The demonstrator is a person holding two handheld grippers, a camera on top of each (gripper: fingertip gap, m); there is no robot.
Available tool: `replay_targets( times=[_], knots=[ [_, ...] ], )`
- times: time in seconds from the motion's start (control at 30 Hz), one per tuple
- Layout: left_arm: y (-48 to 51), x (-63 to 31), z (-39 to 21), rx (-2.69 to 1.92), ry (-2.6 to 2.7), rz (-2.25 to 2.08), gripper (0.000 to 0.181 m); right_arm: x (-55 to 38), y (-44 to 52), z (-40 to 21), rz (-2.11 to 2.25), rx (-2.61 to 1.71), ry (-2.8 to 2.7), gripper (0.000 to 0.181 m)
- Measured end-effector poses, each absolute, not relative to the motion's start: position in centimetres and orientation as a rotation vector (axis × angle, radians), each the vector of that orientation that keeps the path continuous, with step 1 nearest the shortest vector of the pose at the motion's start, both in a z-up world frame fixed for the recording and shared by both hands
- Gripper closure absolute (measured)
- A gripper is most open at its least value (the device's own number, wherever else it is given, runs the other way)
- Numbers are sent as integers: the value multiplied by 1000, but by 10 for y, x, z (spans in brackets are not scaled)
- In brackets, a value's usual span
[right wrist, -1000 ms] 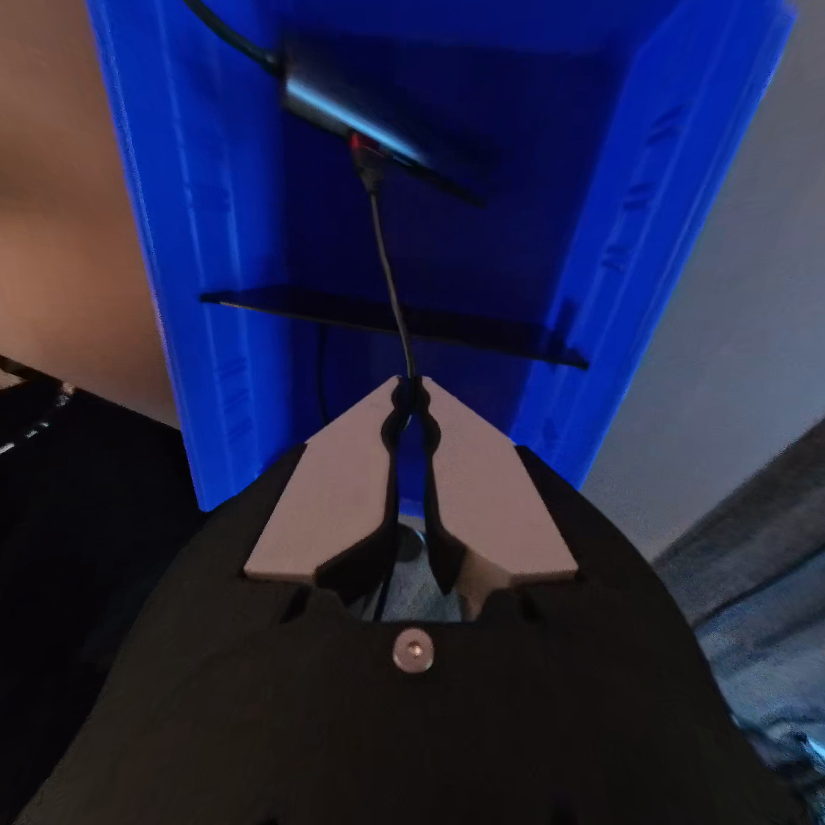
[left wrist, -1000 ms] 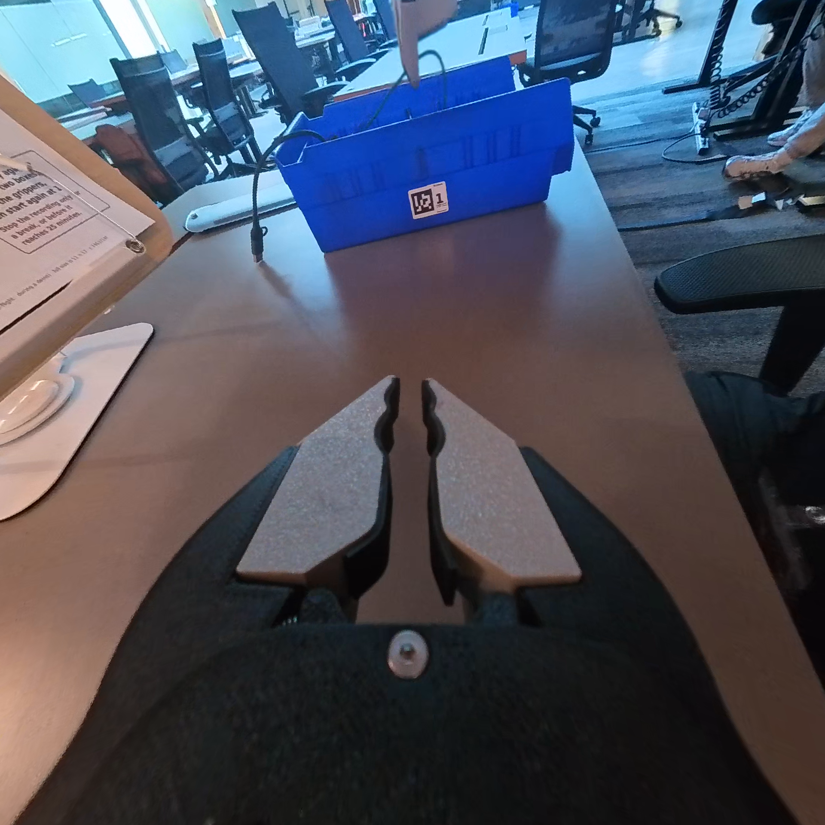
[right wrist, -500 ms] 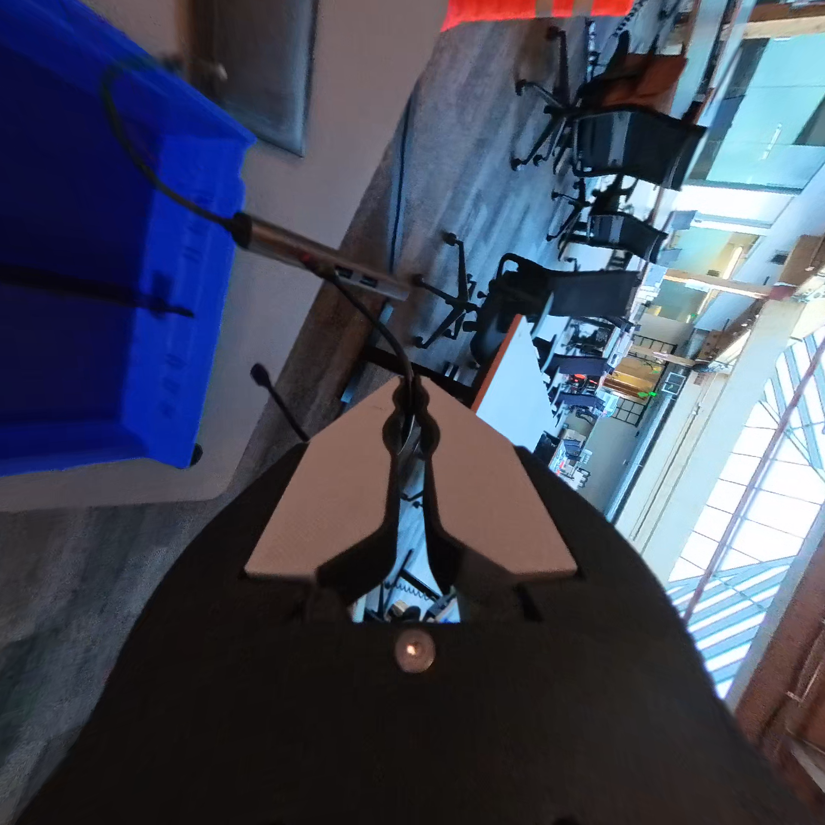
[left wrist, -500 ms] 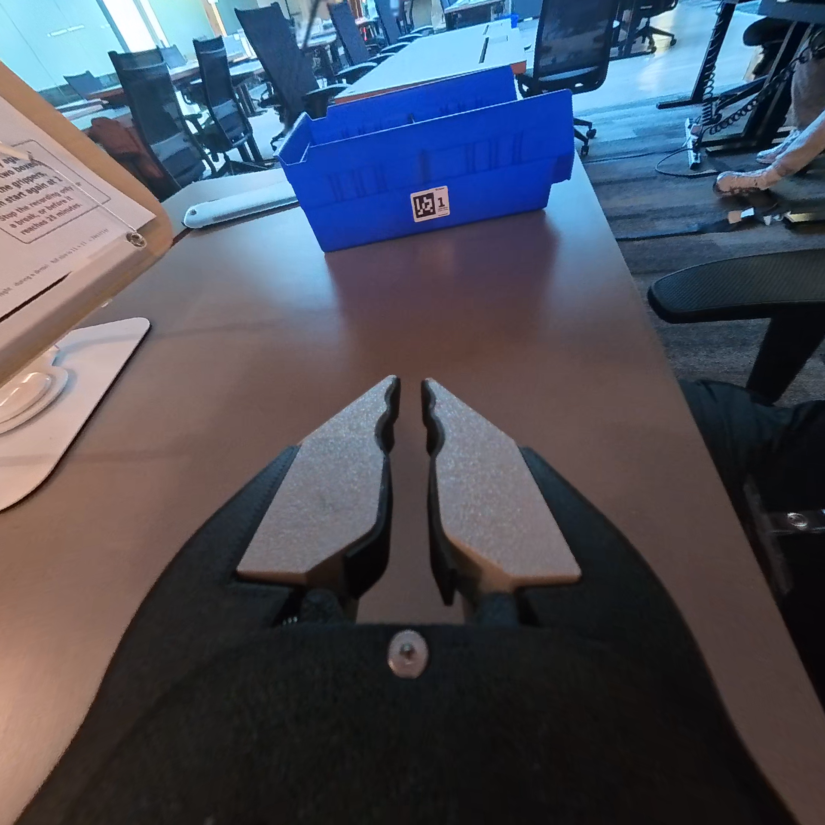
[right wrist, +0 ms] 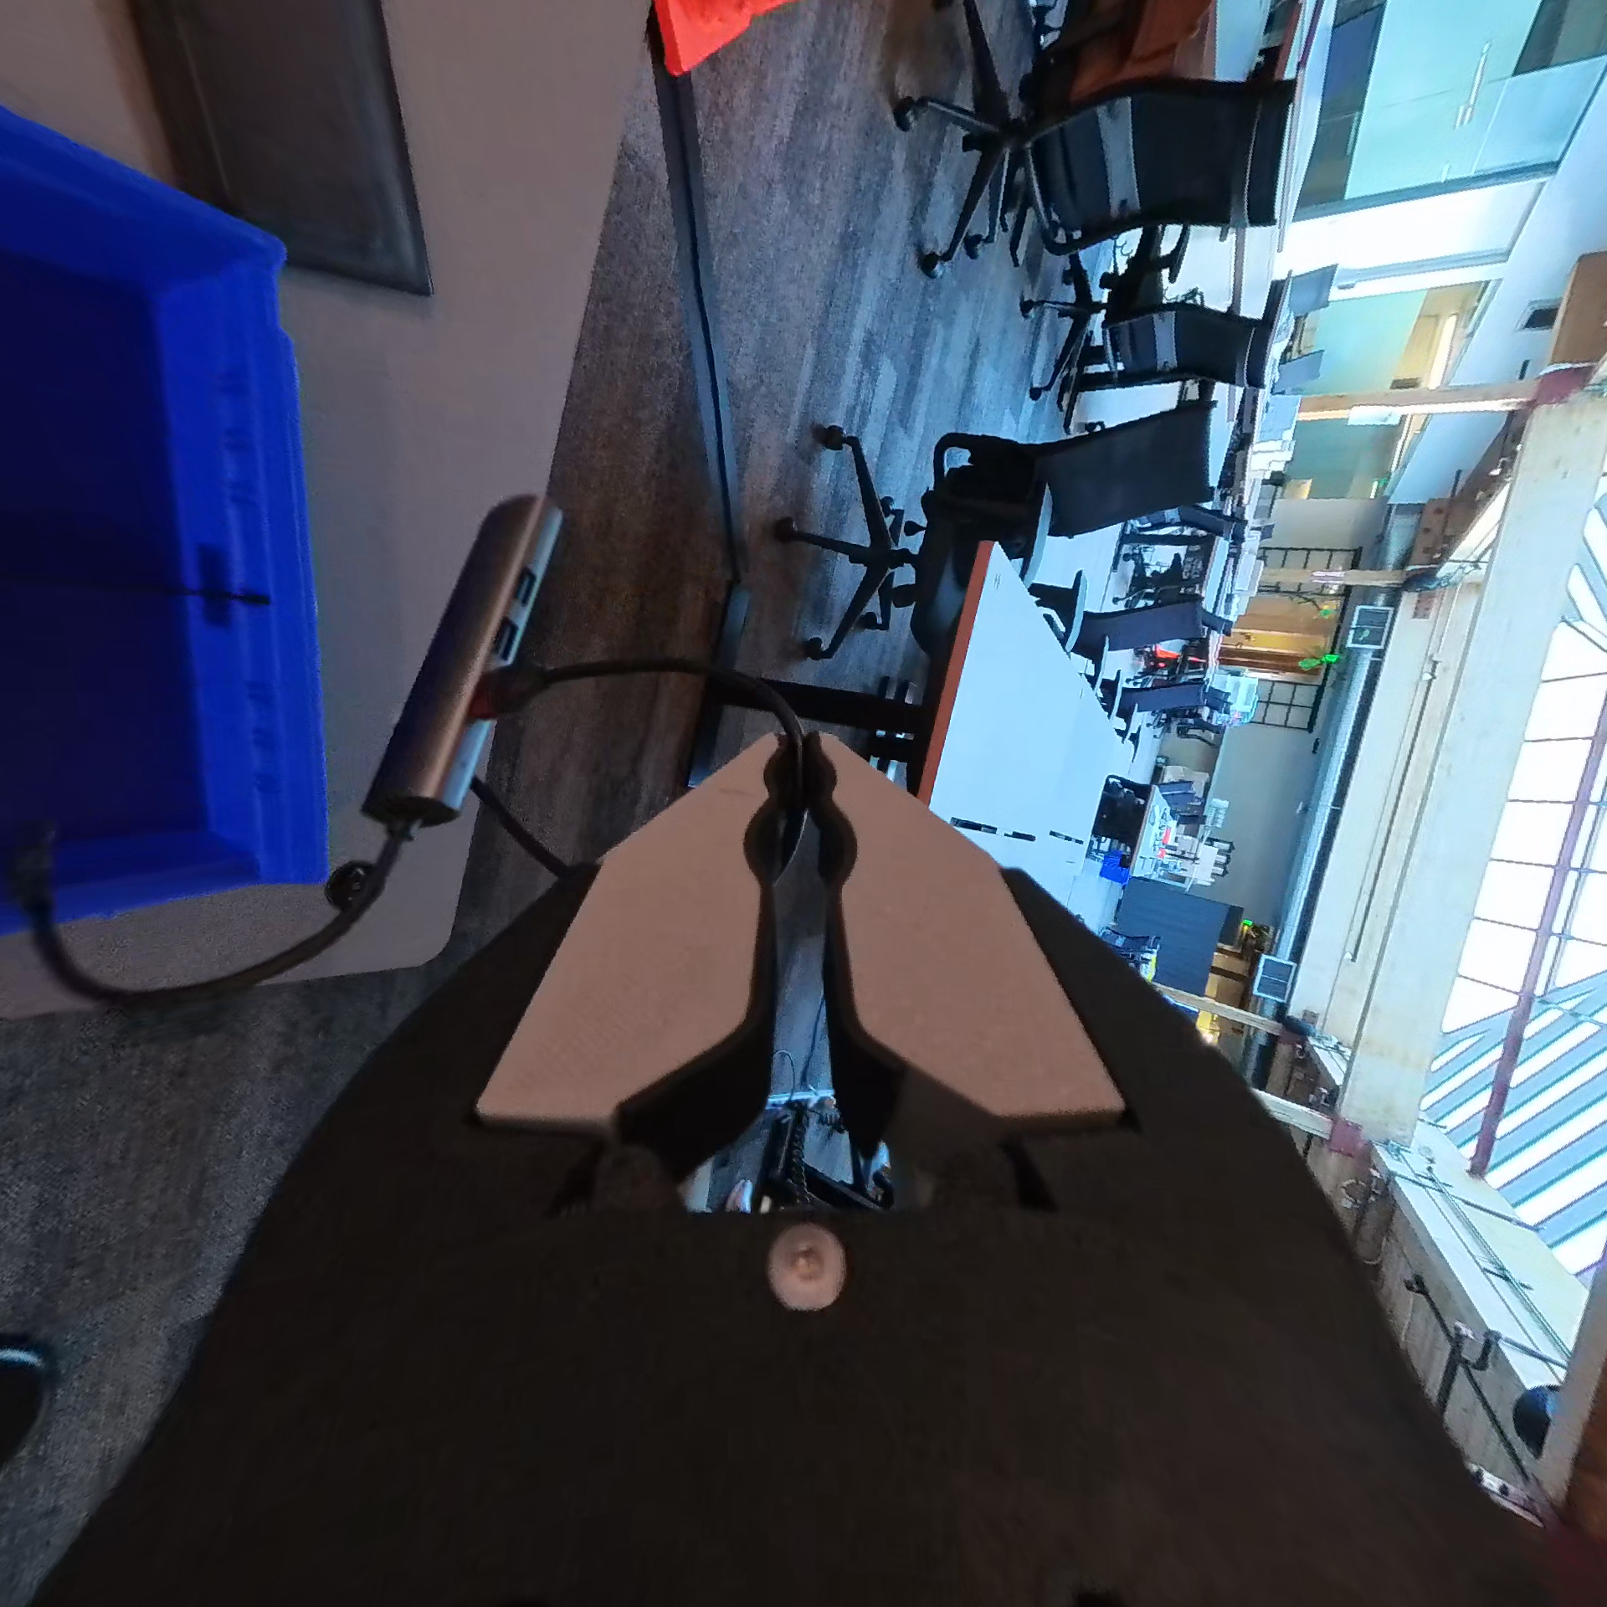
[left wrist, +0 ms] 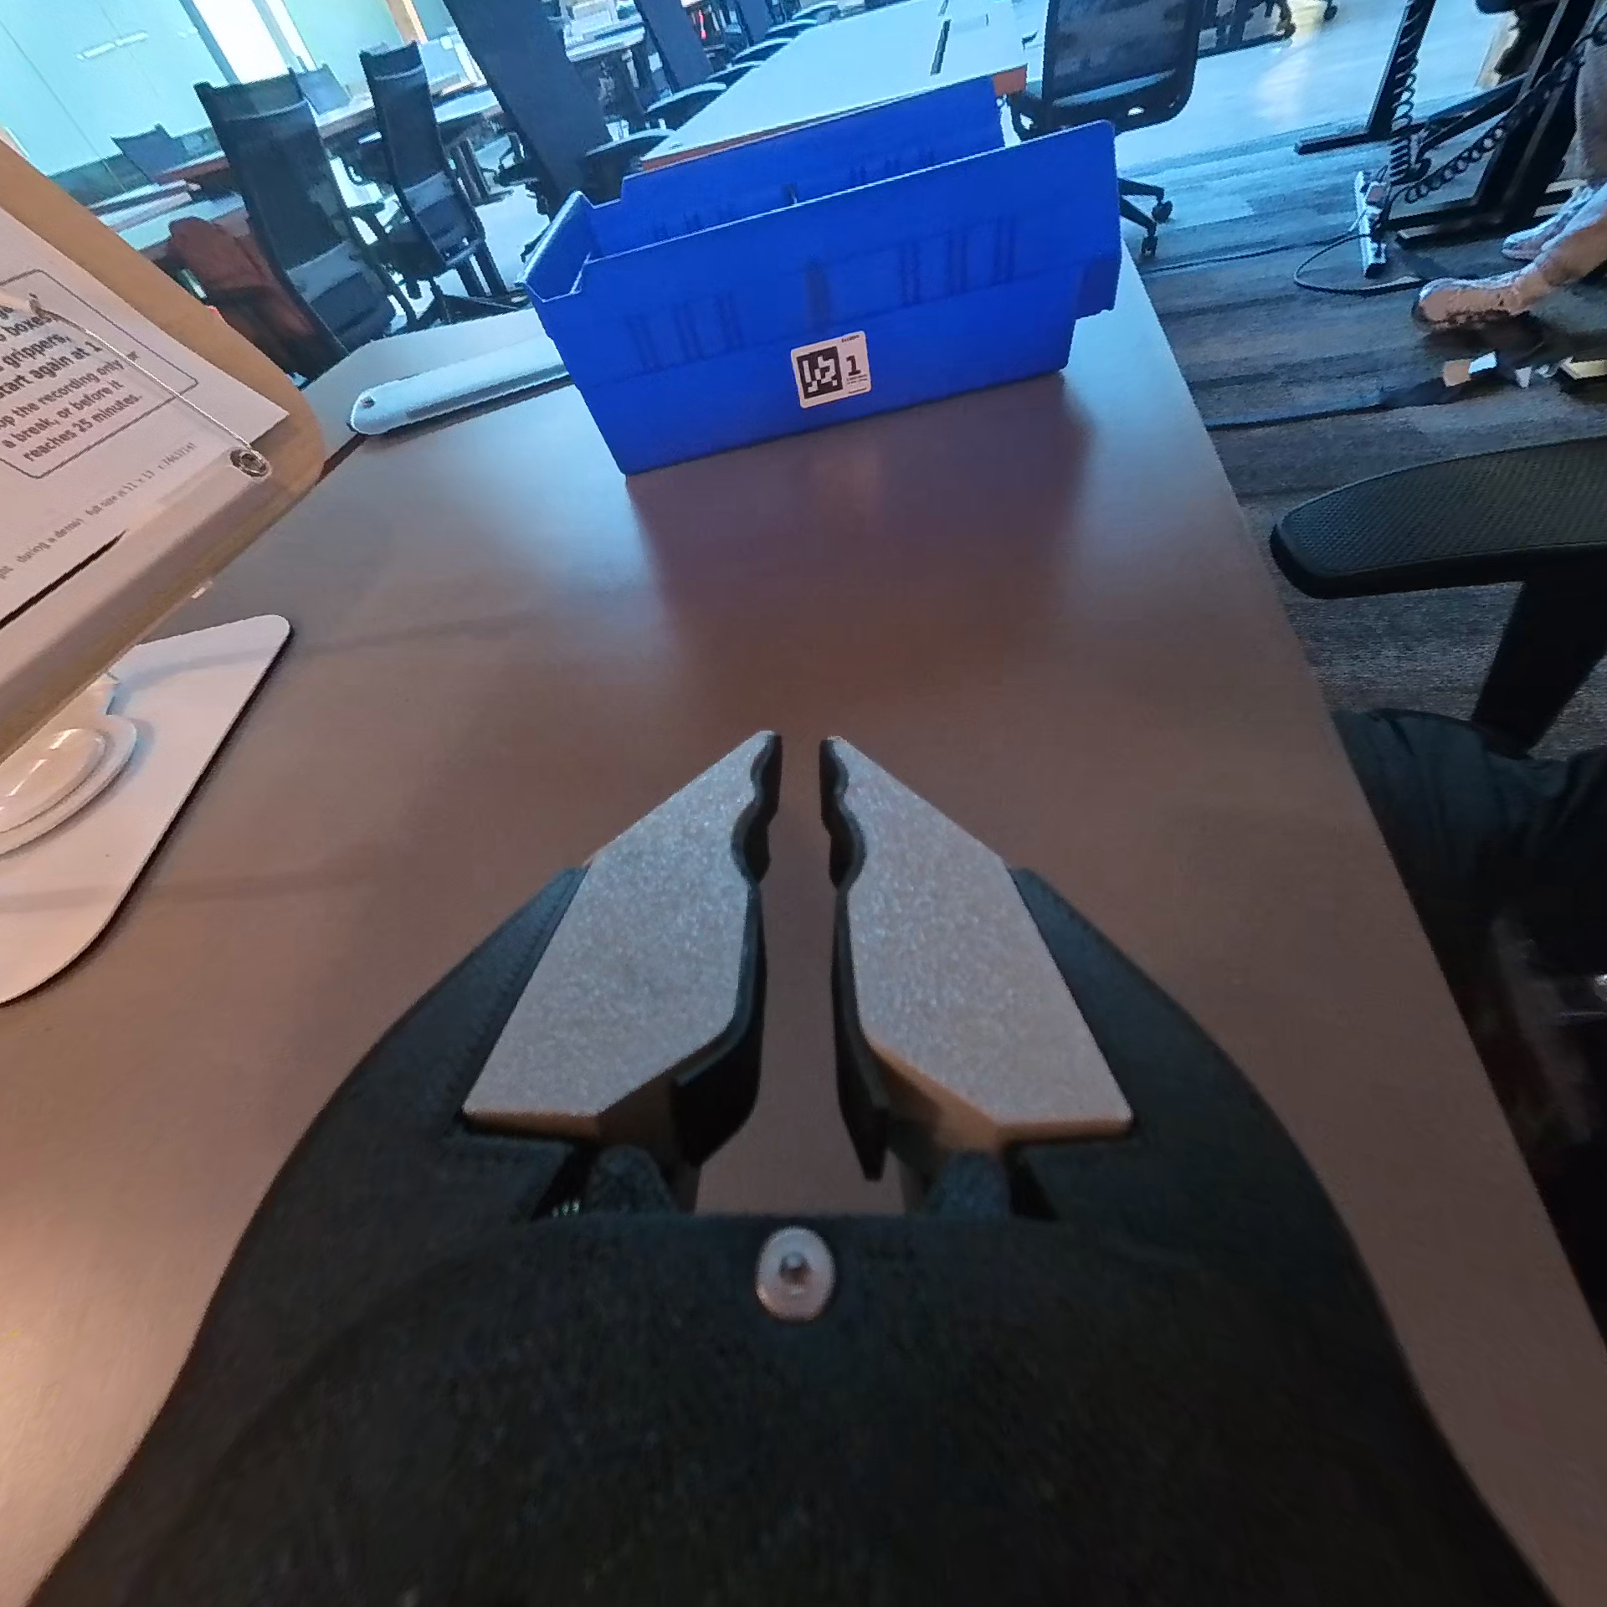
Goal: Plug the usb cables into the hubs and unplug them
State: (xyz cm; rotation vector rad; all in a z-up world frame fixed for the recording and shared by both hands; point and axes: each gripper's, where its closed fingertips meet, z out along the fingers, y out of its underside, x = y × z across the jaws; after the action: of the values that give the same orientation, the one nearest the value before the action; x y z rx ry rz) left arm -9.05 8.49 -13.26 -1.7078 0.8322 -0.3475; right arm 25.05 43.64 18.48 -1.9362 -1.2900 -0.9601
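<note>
1. Left wrist view: our left gripper (left wrist: 798,755) hovers low over the brown table (left wrist: 913,609), jaws narrowly parted and empty; the blue plastic bin (left wrist: 826,348) sits at the far edge.
2. Right wrist view: our right gripper (right wrist: 793,750) pinches the thin black usb cable (right wrist: 661,674), and the grey metal hub (right wrist: 461,670) dangles off it beyond the bin. The plug could pull free and drop the hub.

left wrist: low over table (left wrist: 913,609), facing bin (left wrist: 835,348) | right wrist: rolled sideways, airborne | shared: bin
</note>
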Motion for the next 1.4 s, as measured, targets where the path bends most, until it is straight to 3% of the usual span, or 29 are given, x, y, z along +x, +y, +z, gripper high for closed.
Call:
replay_targets(
  times=[1.0, 1.13, 1.23, 1.4],
  knots=[
    [85, -91, -133, -1716, 830, -347, 176, 187, 464, 128, -879, -1957, -1276, 181],
    [85, -91, -134, -1717, 833, -344, 176, 164, 457, 83, -723, -2003, -1355, 181],
    [85, -91, -135, -1722, 844, -336, 176, 140, 447, 14, -466, -2119, -1453, 181],
    [85, -90, -137, -1720, 859, -320, 176, 150, 437, -104, -419, -2319, -1647, 181]
  ],
)
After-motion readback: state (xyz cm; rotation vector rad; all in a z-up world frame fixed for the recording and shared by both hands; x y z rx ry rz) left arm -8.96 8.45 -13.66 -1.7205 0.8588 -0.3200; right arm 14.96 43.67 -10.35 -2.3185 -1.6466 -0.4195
